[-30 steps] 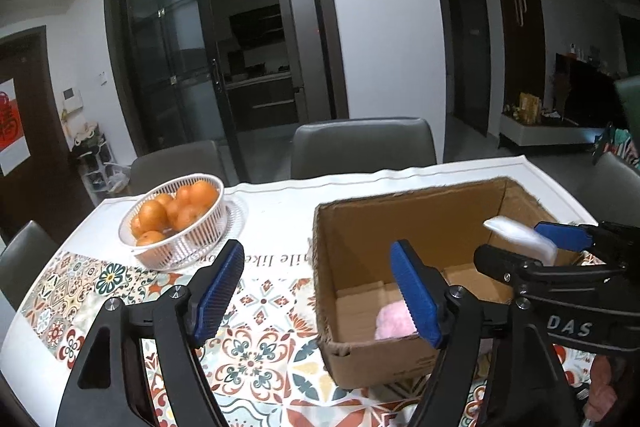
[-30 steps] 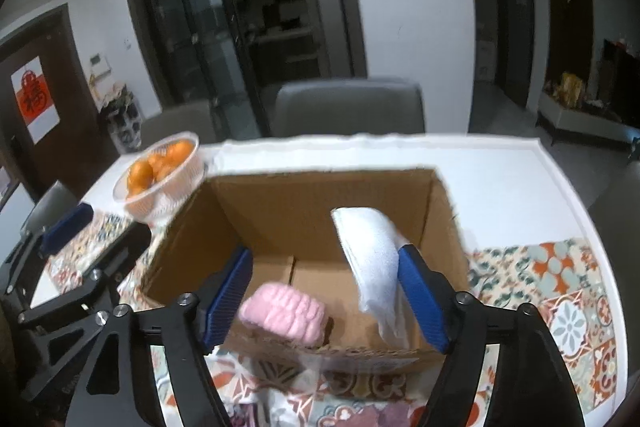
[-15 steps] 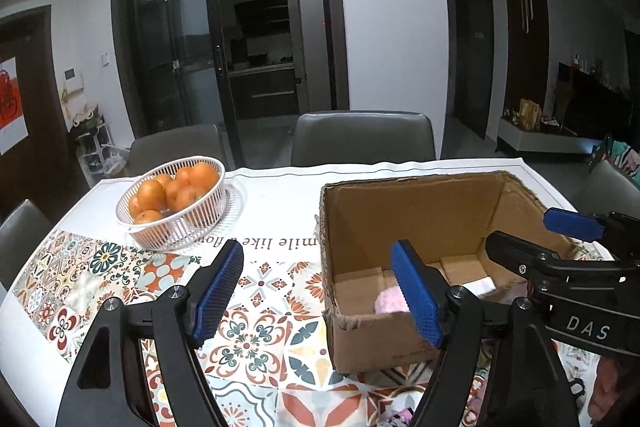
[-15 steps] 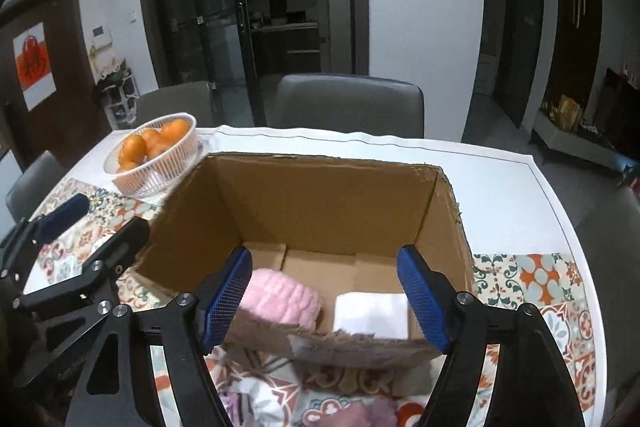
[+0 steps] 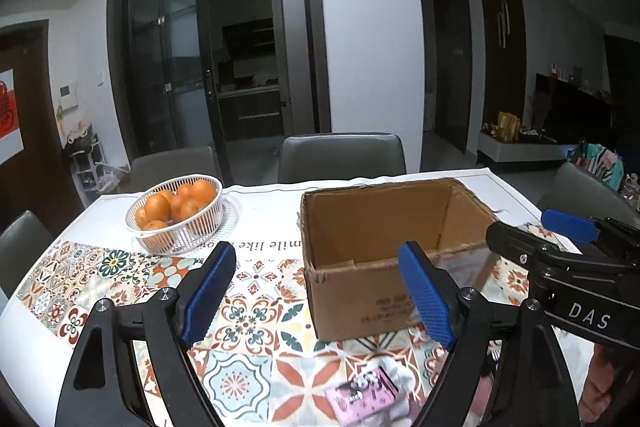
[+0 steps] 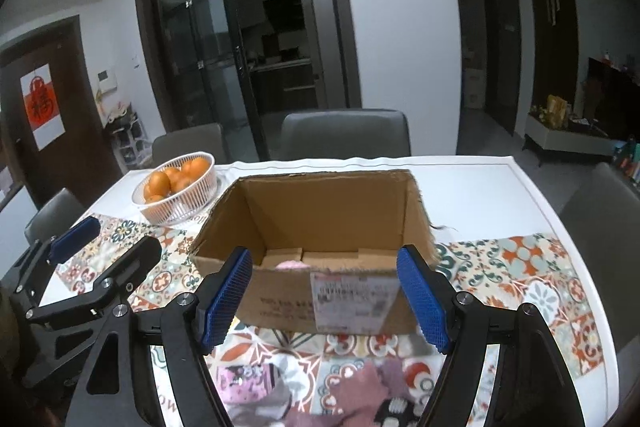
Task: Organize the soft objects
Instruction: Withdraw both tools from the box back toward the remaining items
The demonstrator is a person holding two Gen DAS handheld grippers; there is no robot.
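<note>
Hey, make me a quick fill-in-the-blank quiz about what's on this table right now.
1. The white basket holds ____.
2. The cardboard box stands open at its ____.
3. The left tongs and right tongs each hold ____.
4. The soft items lie on the patterned ____.

Missing words: oranges; top; nothing; tablecloth

The cardboard box (image 5: 384, 259) is viewed by the left wrist camera from its near left side, angled downward, close above the surface (image 5: 280, 215). The same box (image 6: 320, 239) is faced almost squarely by the right wrist camera, nearer to its front wall, also tilted down. Shared by both views are the box, the basket of oranges (image 5: 176, 215) left of it (image 6: 176, 187), and the grey chair (image 5: 340, 157) behind it (image 6: 344, 133). Each set of tongs is caught at the edge of the other view.
</note>
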